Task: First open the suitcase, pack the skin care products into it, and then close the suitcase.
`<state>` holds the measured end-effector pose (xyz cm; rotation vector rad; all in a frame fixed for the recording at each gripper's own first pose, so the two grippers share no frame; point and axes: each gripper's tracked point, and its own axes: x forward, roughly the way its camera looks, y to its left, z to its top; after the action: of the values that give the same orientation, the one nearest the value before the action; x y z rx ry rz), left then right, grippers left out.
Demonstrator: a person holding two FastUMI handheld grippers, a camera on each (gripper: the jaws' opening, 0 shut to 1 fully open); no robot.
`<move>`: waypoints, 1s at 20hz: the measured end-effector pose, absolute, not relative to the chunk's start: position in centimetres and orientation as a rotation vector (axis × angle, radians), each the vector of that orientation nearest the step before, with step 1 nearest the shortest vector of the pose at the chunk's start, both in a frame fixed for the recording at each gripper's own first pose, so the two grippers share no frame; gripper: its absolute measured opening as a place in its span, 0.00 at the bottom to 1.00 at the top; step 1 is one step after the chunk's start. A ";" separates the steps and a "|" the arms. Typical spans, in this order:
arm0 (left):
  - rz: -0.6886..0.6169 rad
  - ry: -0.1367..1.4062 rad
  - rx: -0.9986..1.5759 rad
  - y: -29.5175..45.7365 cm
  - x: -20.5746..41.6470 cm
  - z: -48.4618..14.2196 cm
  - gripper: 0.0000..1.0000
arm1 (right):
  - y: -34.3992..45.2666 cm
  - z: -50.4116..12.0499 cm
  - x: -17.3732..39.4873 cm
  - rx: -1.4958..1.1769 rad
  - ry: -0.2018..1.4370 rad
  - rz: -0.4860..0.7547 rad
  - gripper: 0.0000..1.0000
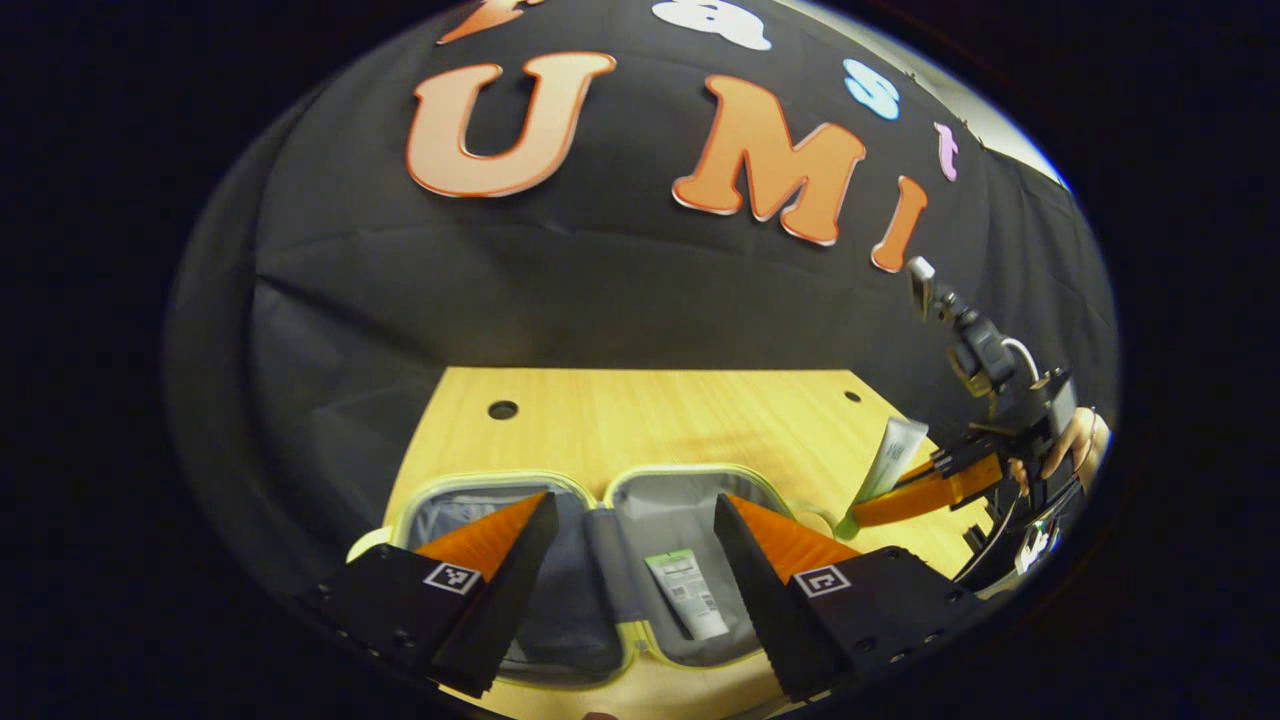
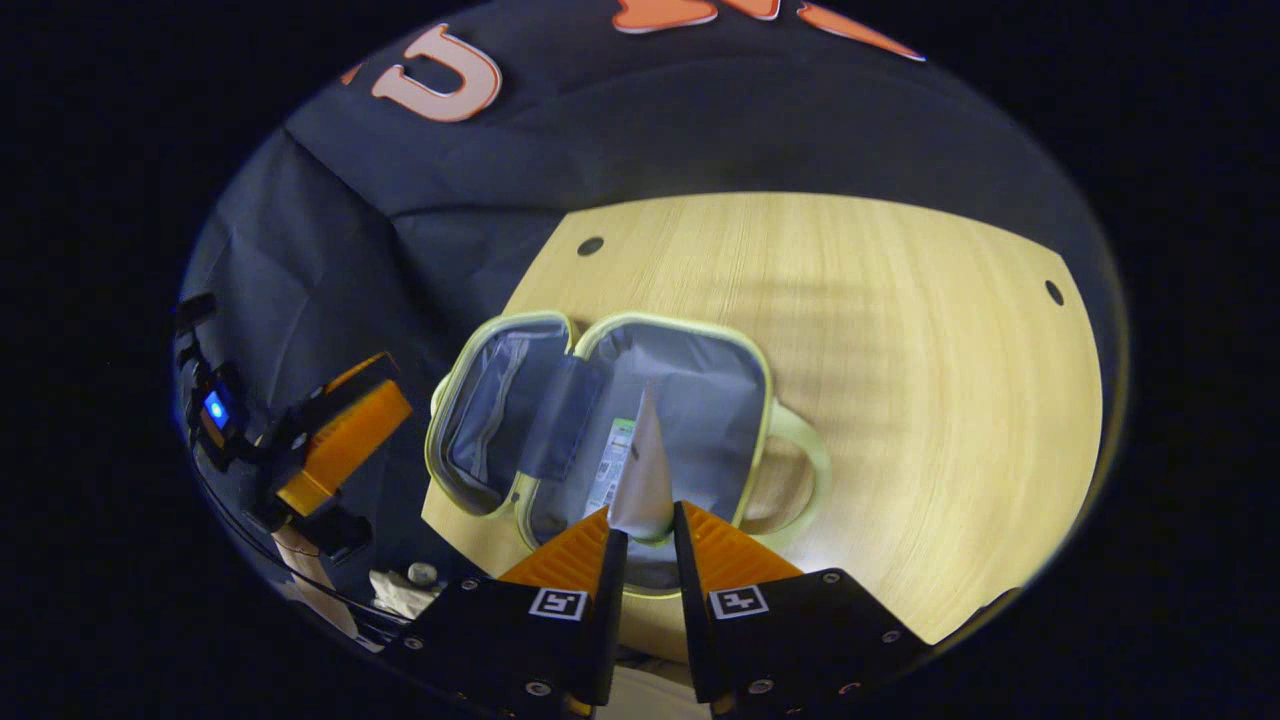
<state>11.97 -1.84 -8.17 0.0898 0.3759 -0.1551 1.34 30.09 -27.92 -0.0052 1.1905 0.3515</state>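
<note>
While the suitcase [image 2: 600, 420] lies open on the desk [image 2: 900, 380] with one tube [image 1: 686, 592] already inside its right half, the right gripper [image 2: 645, 545] holds a second tube [image 2: 642, 480] between its fingers above it. The left gripper [image 1: 632, 560] hovers near, fingers wide. Placing and closing remain.

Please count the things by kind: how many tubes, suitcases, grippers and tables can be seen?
Tubes: 2, one lying in the suitcase, one held by the right gripper
Suitcase: 1, open
Grippers: 2, left gripper and right gripper
Table: 1
Total: 6
</note>
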 end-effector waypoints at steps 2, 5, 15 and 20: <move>-0.116 0.342 0.053 -0.1 11.3 -6.8 0.98 | 30.1 -30.2 0.9 -0.022 1.277 0.349 0.30; -0.052 0.326 0.007 1.5 10.5 -7.0 0.98 | 30.6 -33.7 -0.2 -0.031 1.384 0.361 0.31; 0.121 0.347 -0.010 5.4 8.9 -7.1 0.97 | 30.4 -38.1 0.0 -0.077 1.395 0.382 0.46; 0.156 0.374 -0.082 8.7 8.2 -7.6 0.97 | 31.7 -35.8 1.5 -0.056 1.233 0.424 0.86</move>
<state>8.24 8.68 -7.65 -0.0819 0.3741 0.1559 1.52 31.73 -35.81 -0.0555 1.2330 0.4243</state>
